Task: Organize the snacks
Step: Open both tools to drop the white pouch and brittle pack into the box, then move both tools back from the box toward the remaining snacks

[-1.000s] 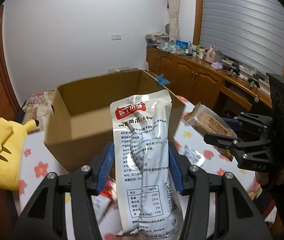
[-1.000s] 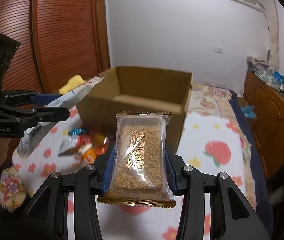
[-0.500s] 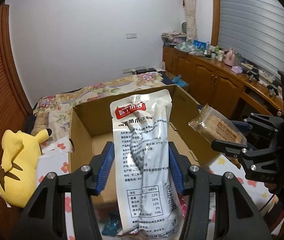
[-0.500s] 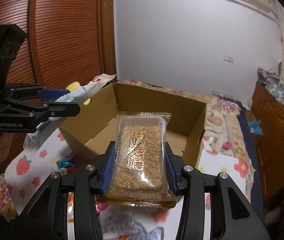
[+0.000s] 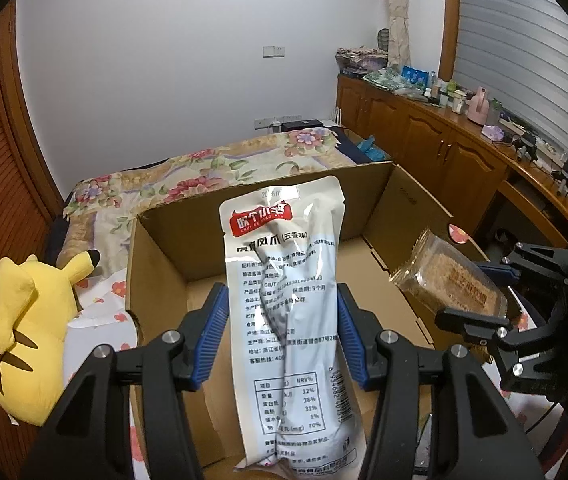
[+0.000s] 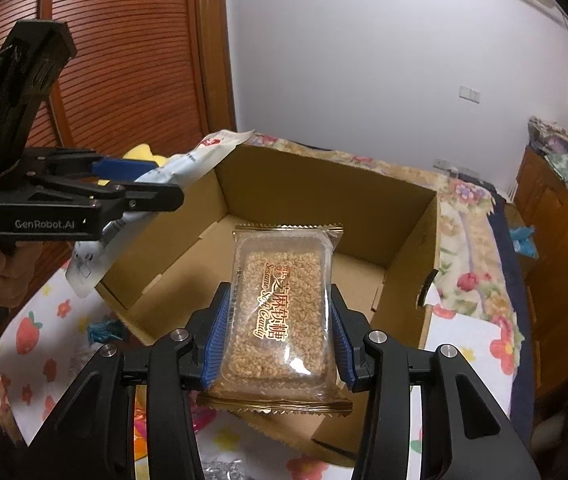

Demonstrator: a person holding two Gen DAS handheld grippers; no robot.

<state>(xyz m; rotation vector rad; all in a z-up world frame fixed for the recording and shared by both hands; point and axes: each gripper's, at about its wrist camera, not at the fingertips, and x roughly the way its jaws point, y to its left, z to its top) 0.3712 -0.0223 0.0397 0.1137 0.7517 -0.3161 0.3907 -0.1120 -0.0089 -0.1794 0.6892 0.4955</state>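
My left gripper [image 5: 281, 320] is shut on a long white snack pouch [image 5: 288, 304] with a red label and holds it above the open cardboard box [image 5: 163, 280]. My right gripper [image 6: 279, 324] is shut on a clear sesame candy pack [image 6: 279, 308] with gold edges, above the box's near side [image 6: 404, 240]. The box interior looks bare. The right gripper with its pack [image 5: 452, 284] shows in the left wrist view at the right. The left gripper [image 6: 139, 196] with the pouch [image 6: 187, 160] shows in the right wrist view at the left.
The box stands on a bed with a strawberry and flower print sheet [image 6: 468, 336]. A yellow plush toy [image 5: 27, 328] lies left of the box. Loose wrapped snacks [image 6: 103, 330] lie on the sheet in front of the box. Wooden cabinets [image 5: 424, 136] line the right wall.
Both grippers have moved forward and up over the box with their snacks. The box now sits below them and its inside is visible.
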